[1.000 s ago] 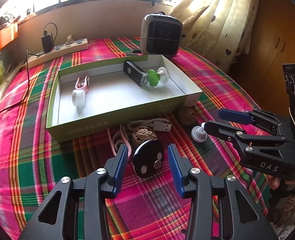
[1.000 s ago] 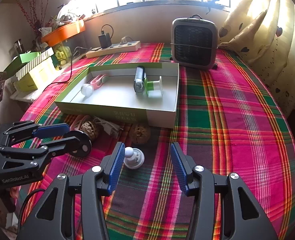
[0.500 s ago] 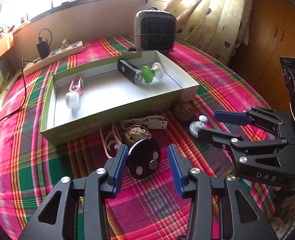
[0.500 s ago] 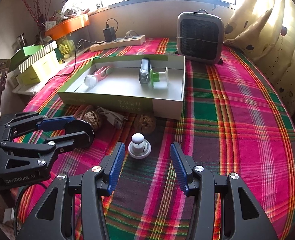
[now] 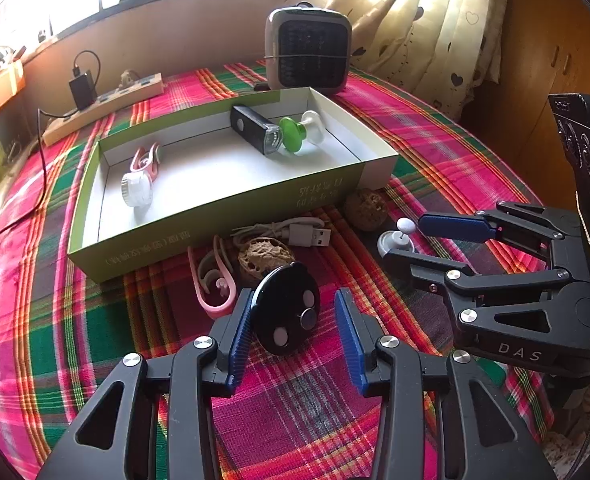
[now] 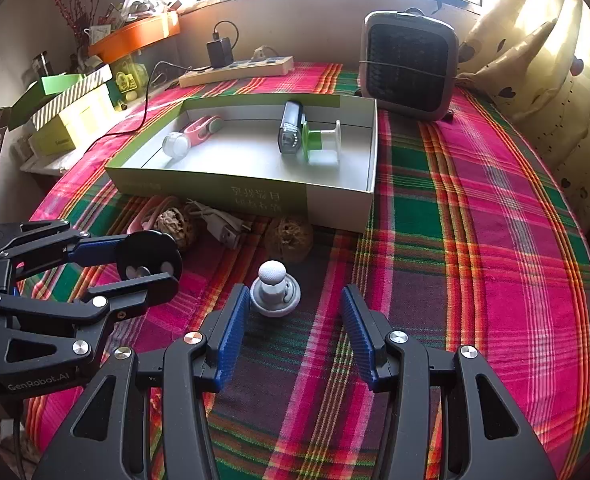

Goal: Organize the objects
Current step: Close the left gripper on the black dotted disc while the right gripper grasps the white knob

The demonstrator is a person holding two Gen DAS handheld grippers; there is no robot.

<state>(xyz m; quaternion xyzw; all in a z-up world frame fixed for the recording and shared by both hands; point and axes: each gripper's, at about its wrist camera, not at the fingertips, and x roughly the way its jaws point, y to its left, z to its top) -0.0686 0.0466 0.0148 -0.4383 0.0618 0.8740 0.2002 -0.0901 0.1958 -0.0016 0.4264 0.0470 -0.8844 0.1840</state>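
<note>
Both grippers have crept nearer their targets. Left gripper [image 5: 293, 330] has just been closing a bit around the round black disc with silver buttons [image 5: 287, 308]; one pad touches its edge, the other stands clear, so no grip yet. Looks light, rigid, probably slick, so pinching across the rim seems best. Right gripper [image 6: 293, 332] hangs open just behind the small white knob on a grey base [image 6: 274, 288]. Both sit on the plaid desk [image 6: 475, 240] before the green cardboard box [image 5: 223, 216].
</note>
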